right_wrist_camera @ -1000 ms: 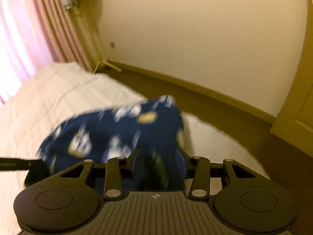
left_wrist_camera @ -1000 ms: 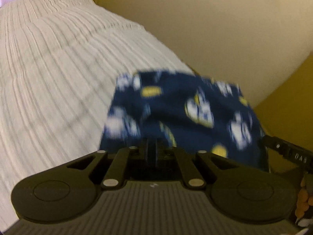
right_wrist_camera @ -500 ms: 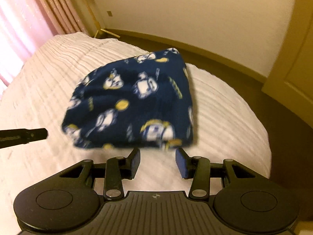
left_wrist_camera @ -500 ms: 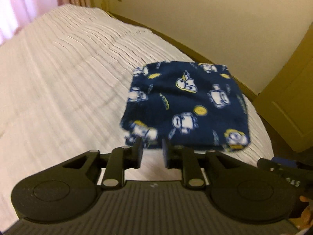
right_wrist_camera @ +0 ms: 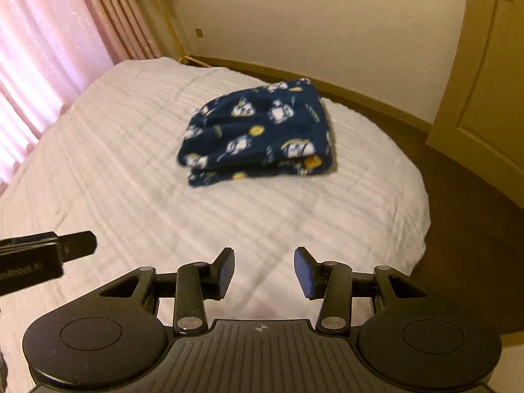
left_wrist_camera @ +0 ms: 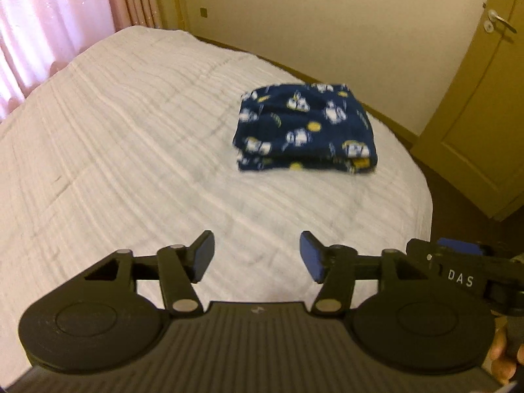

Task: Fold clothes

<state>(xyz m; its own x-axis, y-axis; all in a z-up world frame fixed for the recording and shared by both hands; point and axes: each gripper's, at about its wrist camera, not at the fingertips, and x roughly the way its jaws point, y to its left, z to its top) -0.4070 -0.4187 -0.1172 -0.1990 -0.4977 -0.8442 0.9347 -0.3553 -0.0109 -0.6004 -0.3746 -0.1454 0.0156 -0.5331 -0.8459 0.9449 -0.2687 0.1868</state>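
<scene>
Left wrist view: both my tongs, left (left_wrist_camera: 257,255) and right (right_wrist_camera: 263,271), gape empty; folded cloth (left_wrist_camera: 306,129) lies at one o'clock on bed (left_wrist_camera: 131,131); right tong reads "DAS".

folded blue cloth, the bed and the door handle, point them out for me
folded blue cloth (right_wrist_camera: 258,131), right wrist view, middle of its top layer
bed (left_wrist_camera: 131,150), left wrist view, bare white cover left of the cloth
door handle (left_wrist_camera: 499,21), left wrist view, the metal lever

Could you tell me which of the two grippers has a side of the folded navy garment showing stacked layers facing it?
Both do: the folded navy garment shows stacked layers along its near side to the left gripper and to the right gripper, both open and clear of it.
</scene>
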